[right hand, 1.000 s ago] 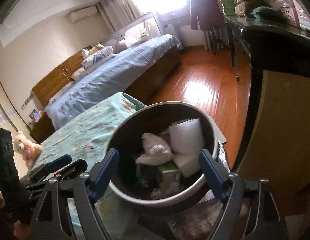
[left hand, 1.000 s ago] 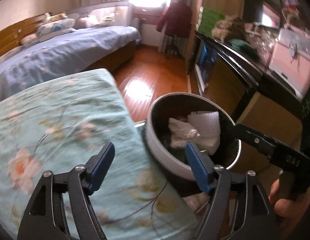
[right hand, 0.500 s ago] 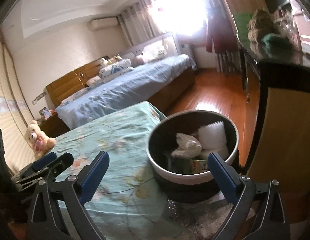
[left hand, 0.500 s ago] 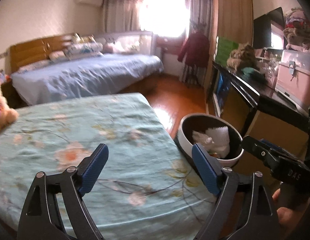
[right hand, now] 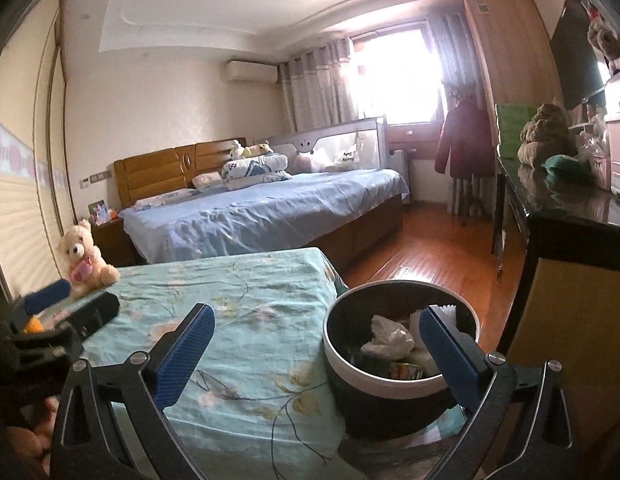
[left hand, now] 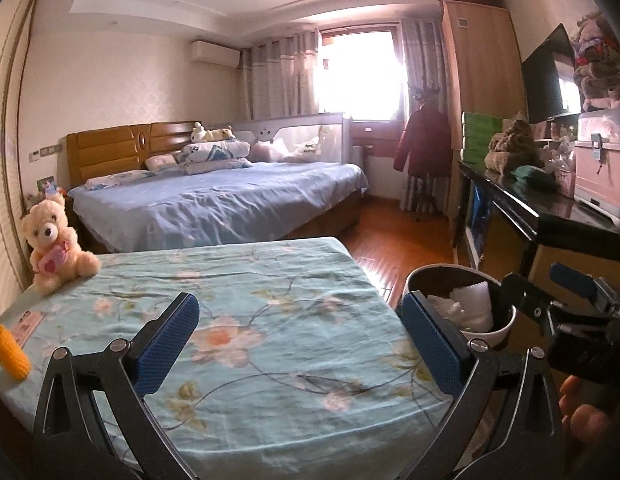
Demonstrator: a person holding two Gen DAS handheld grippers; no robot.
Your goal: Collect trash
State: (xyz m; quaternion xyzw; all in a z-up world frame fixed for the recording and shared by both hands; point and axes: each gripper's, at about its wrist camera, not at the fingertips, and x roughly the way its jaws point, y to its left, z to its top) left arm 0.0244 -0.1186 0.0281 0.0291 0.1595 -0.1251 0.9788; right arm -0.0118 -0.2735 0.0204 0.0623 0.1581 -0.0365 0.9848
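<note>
A round trash bin (right hand: 389,380) with a white rim stands on the floor at the right end of the floral-covered table (right hand: 246,320). Crumpled white paper (right hand: 389,336) and a small carton lie inside it. The bin also shows in the left wrist view (left hand: 489,332). My left gripper (left hand: 302,340) is open and empty above the table's near edge. My right gripper (right hand: 317,348) is open and empty, above and in front of the bin. Each gripper shows at the edge of the other's view.
A teddy bear (left hand: 54,248) sits at the table's far left corner. A yellow corn-shaped toy (left hand: 8,350) and a card lie at the left edge. A blue bed (left hand: 230,200) stands behind. A dark sideboard (right hand: 569,216) runs along the right. Wood floor lies between.
Both grippers have pulled back and tilted up from close over the bin. The whole room and the table now show, and the bin appears smaller.
</note>
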